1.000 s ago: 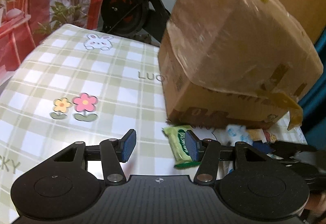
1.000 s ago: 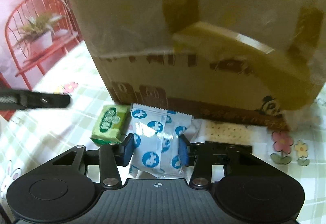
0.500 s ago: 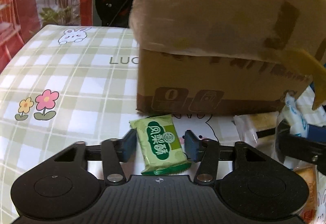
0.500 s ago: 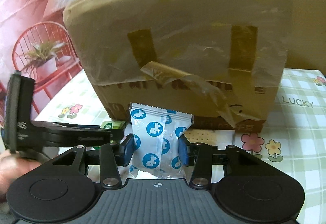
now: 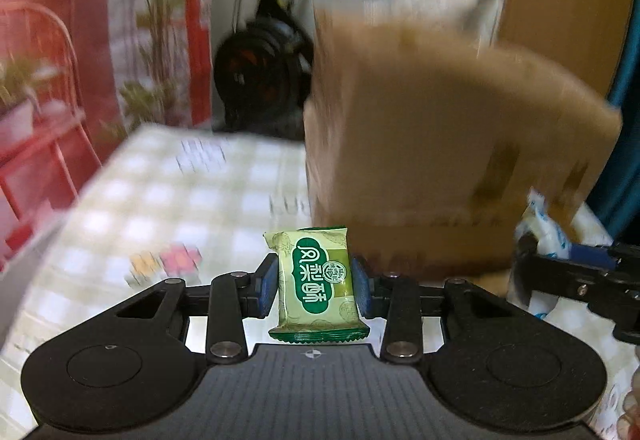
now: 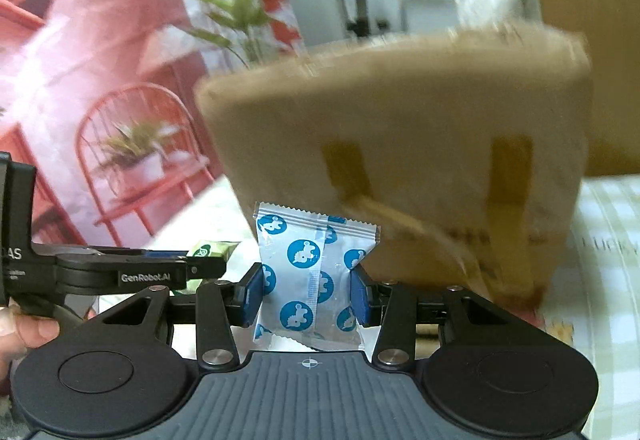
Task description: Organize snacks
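Snacks sit one in each gripper: the left gripper [image 5: 315, 282] has just been closing its jaws and now pinches a green snack packet [image 5: 316, 282] upright between its blue pads [image 5: 267, 284], lifted clear of the checked tablecloth [image 5: 160, 199]. At 3 o'clock in that view, the right gripper [image 6: 307, 292] clamps a white packet with blue dots [image 6: 310, 276] narrowly between its pads. Beyond both, from 12 to 2 o'clock, stands a blurred, taped cardboard box [image 6: 420, 167], with a red chair backdrop [image 6: 120, 79] farther at 10 o'clock

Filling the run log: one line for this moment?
left gripper: shut on green snack packet | right gripper: shut on blue-dotted white packet | both off table | cardboard box ahead
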`<state>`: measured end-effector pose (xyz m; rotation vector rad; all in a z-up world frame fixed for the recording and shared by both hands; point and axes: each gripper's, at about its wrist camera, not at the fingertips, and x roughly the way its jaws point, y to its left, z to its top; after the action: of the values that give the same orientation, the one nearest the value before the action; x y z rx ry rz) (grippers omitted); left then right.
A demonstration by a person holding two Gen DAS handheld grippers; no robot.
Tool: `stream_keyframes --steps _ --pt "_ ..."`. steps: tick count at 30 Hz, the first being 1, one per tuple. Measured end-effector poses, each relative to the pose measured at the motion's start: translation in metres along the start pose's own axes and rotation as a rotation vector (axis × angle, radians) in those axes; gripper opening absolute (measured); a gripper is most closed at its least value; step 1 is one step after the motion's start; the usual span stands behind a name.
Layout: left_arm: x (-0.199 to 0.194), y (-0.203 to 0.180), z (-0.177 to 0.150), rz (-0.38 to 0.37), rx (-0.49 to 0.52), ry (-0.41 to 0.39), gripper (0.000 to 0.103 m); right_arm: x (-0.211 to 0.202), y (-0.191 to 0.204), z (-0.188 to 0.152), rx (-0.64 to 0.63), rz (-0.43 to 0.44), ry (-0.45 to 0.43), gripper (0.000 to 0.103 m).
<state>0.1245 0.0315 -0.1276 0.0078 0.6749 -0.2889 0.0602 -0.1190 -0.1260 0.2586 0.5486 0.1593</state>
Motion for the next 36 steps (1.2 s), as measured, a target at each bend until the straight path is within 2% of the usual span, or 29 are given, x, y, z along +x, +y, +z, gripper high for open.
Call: stream_keyframes --steps 5,8,12,16,21,24,26,27,28,33,36 --pt "-0.036 -0.011 0.042 -0.005 0.015 -0.141 0.041 -0.029 0.004 0.044 -0.045 0.070 -0.127 0.041" --pt "-0.050 -0.023 0.073 -0.023 0.021 -0.224 0.041 -0.045 -0.003 0.078 -0.059 0.062 -0.206 0.041" --pt "-0.046 -0.045 0.105 -0.050 0.036 -0.286 0.041 -0.057 -0.028 0.121 -0.083 -0.033 -0.282 0.041" --pt "-0.020 -0.061 0.129 -0.092 0.029 -0.277 0.041 -0.042 -0.056 0.147 -0.111 -0.161 -0.259 0.041" --pt "0.023 -0.071 0.140 -0.103 0.010 -0.218 0.041 -0.013 -0.086 0.144 -0.074 -0.234 -0.198 0.041" --pt "0.046 -0.080 0.145 -0.119 0.062 -0.170 0.042 0.003 -0.096 0.138 -0.049 -0.231 -0.163 0.044" --pt "0.048 -0.080 0.142 -0.118 0.063 -0.171 0.047 0.003 -0.097 0.132 -0.044 -0.244 -0.168 0.047" --pt "0.050 -0.076 0.140 -0.116 0.062 -0.171 0.054 0.000 -0.096 0.128 -0.040 -0.238 -0.178 0.048" --pt "0.048 -0.075 0.137 -0.115 0.061 -0.175 0.055 -0.005 -0.095 0.124 -0.033 -0.225 -0.189 0.049" --pt "0.029 -0.064 0.125 -0.129 0.083 -0.168 0.055 -0.032 -0.098 0.114 0.003 -0.187 -0.236 0.049" --pt "0.011 -0.053 0.120 -0.154 0.055 -0.166 0.055 -0.049 -0.097 0.104 0.013 -0.174 -0.244 0.049"
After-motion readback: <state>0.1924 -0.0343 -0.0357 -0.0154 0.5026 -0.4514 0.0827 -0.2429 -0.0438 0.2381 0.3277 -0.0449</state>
